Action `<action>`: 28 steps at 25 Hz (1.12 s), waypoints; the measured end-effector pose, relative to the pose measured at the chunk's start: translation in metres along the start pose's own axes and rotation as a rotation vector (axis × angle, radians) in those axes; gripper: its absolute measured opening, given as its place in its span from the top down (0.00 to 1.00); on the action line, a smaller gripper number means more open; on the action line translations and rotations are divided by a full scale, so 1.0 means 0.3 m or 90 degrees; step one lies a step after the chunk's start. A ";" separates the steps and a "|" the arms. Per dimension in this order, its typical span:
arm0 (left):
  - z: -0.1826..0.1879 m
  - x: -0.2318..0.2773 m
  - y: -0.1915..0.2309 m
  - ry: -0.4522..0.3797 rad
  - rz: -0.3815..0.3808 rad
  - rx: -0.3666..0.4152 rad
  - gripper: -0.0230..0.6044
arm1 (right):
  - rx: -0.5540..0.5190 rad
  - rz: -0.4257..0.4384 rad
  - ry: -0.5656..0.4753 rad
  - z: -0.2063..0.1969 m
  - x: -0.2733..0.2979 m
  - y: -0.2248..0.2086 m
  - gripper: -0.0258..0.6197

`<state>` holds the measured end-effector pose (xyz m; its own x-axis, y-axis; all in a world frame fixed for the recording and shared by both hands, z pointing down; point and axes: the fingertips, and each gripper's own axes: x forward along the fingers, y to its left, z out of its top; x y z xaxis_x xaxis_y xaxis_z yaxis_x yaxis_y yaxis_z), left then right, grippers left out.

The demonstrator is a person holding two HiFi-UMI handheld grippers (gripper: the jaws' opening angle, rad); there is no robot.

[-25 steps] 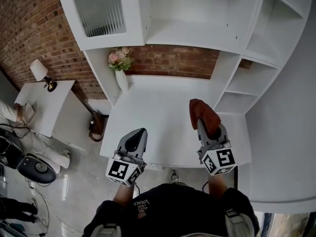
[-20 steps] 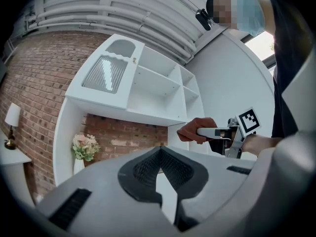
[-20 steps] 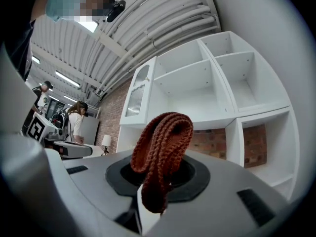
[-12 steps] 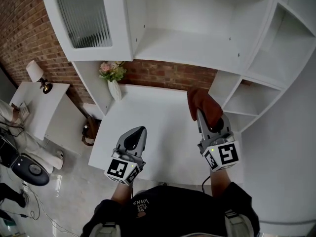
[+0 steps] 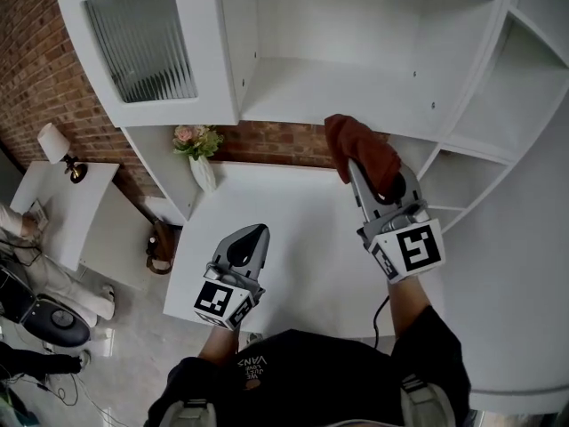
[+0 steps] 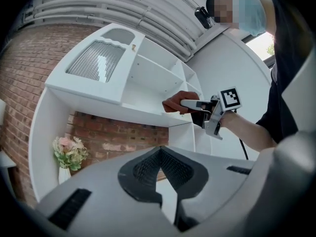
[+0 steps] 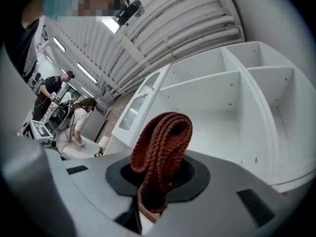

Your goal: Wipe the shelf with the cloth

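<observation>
My right gripper (image 5: 354, 169) is shut on a rust-red knitted cloth (image 5: 359, 152) and is held up near the front edge of the white shelf board (image 5: 320, 87). In the right gripper view the cloth (image 7: 162, 149) stands folded out of the jaws, with the open shelf compartment (image 7: 222, 132) ahead. My left gripper (image 5: 255, 235) hangs lower over the white desk top (image 5: 293, 229), shut with nothing in it. The left gripper view looks past its closed jaws to the right gripper (image 6: 197, 104) and the cloth (image 6: 173, 102) at the shelf edge (image 6: 143, 116).
A vase of flowers (image 5: 197, 154) stands at the desk's back left against the brick wall. A cabinet with a ribbed glass door (image 5: 142, 43) hangs at the upper left. Side compartments (image 5: 498, 105) curve round on the right. A lamp (image 5: 53, 140) sits on a side table.
My right gripper has risen and moved forward with the cloth, from over the desk to the shelf's front edge. The left gripper has stayed about where it was.
</observation>
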<state>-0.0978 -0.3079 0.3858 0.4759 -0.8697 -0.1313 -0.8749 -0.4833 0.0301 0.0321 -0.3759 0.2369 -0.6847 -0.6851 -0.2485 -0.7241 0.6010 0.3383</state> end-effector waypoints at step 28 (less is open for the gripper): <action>0.003 -0.021 0.175 0.006 -0.095 -0.009 0.95 | -0.191 0.055 0.337 -0.008 0.850 -0.094 0.81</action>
<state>-0.1467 -0.3276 0.3873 0.6012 -0.7891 -0.1262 -0.7933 -0.6084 0.0250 -0.1219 -0.5685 0.1663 -0.5502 -0.7969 0.2493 -0.5607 0.5739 0.5969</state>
